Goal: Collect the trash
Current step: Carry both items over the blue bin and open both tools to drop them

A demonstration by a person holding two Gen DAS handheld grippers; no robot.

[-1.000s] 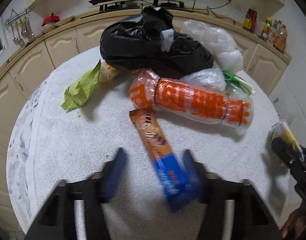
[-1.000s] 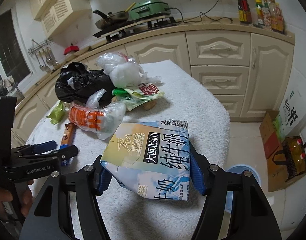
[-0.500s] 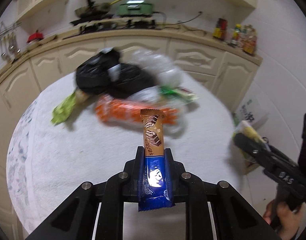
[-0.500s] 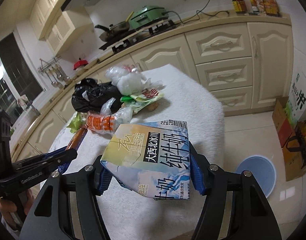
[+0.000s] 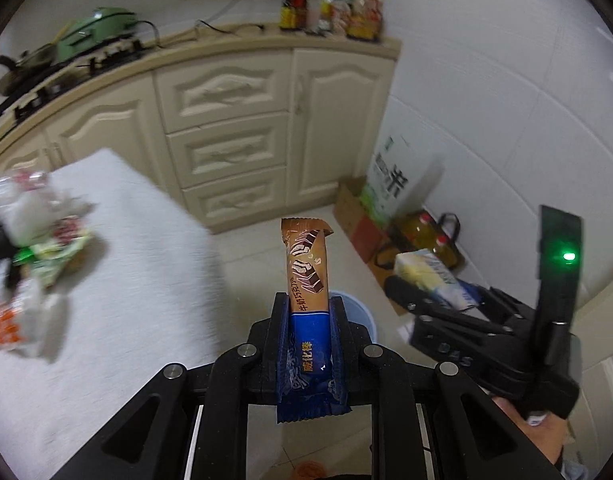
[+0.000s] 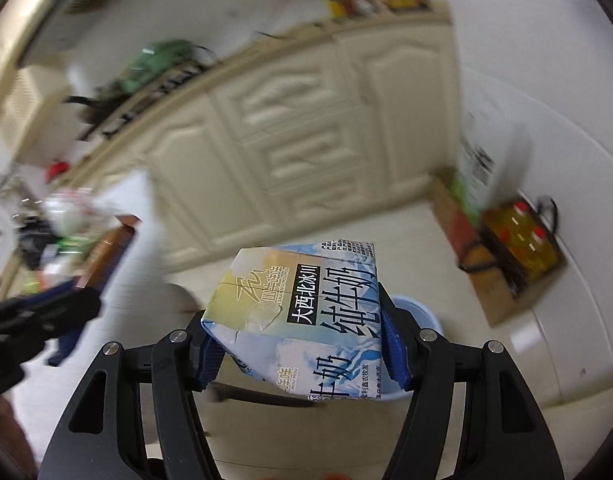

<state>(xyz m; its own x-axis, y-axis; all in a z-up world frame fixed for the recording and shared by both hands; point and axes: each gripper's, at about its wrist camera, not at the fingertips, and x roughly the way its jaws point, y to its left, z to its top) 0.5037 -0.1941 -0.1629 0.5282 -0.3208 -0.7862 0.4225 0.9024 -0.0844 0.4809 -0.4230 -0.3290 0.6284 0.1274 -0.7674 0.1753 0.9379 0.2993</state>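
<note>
Your left gripper [image 5: 308,312] is pinching a brown-and-blue snack wrapper [image 5: 308,280], which stands upright between the blue pads with its torn brown end pointing away from you. Your right gripper [image 6: 302,344] is clamped on a crumpled milk carton [image 6: 302,308], one blue pad pressed on each side, the printed face turned up toward the camera. In the left wrist view you can also see that right gripper [image 5: 434,304] off to the right with the carton [image 5: 426,276] in its grip, and a green light glowing on its upright black part.

Both grippers hang over a pale tiled floor [image 5: 250,264], off the edge of the table. Just beyond and below each held item sits a light blue bin [image 5: 358,312], mostly hidden behind the wrapper in one view and behind the carton in the other [image 6: 420,312].

To your left, the table [image 5: 118,280] is covered in a white fuzzy cloth, and a blurred heap of remaining trash [image 5: 34,248] lies on it: clear and white plastic bags, green packaging and something orange. Behind it run cream cabinets [image 5: 226,136] with carved drawer fronts under a beige counter; a green cooker [image 5: 94,28] and a stove stand on the counter, and sauce bottles [image 5: 330,12] are grouped at its right end. Against the white tiled wall, a cardboard box [image 5: 354,216] and a bag of yellow oil bottles [image 5: 430,236] sit on the floor
</note>
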